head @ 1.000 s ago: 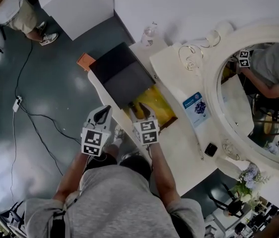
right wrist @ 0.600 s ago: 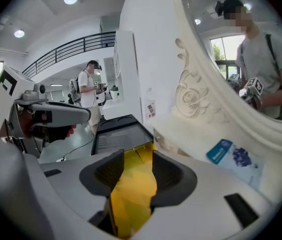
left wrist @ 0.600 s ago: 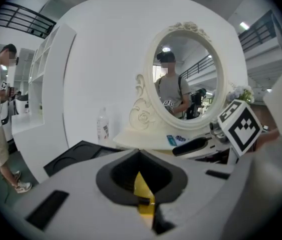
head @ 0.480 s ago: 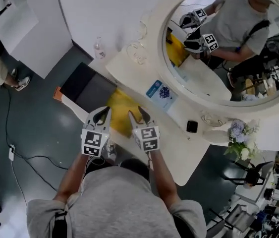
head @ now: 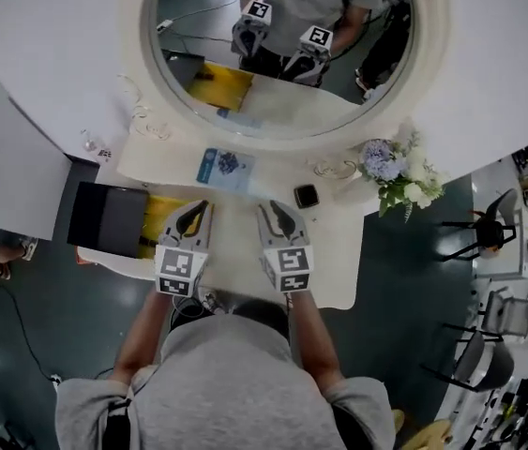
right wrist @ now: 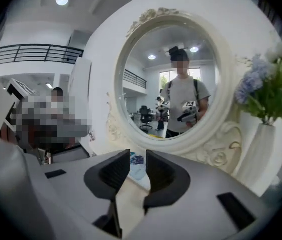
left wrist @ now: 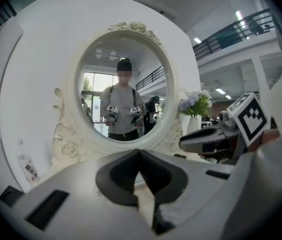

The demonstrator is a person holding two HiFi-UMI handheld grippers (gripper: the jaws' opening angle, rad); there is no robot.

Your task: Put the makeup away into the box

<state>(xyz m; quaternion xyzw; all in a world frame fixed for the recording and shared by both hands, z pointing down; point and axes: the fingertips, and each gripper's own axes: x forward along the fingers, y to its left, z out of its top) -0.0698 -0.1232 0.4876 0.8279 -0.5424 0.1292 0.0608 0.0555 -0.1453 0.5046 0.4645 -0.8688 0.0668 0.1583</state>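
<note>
Left gripper (head: pixel 194 212): hangs over the near part of the bench (head: pixel 339 270); its jaws are closed tip to tip with nothing between them.
Right gripper (head: pixel 271 212): beside the left one, aimed at the mirror (head: pixel 282 54); its jaws have just been closing and stand at a narrow gap, empty.
Makeup, compact (head: pixel 307 196): a small dark square case lying flat on the bench, just ahead and to the right of the right gripper, near the mirror's foot.
Makeup, packet (head: pixel 225 169): a flat blue-and-white pack lying on the bench ahead of the gap between the two grippers, close under the mirror.
Box (head: pixel 106 218): open at the bench's left end, dark lid folded outward, yellow lining beside the left gripper.
Handling, compact: probably light, rigid and smooth-lidded, so it may slip; best pinched across two opposite edges, low on its sides.
Handling, packet: likely thin, light and somewhat bendy; lying flat it gives little to pinch, so one edge would need to be caught, or the pack slid to the bench rim.
Orientation, compact: near-square, so it has no clear long axis; broad face up.
Orientation, packet: face up; its longer side seems to run along the mirror's foot, slightly skewed, though the steep view makes this uncertain.
Flowers (head: pixel 393 169): stand right of the compact, near enough to brush.
</note>
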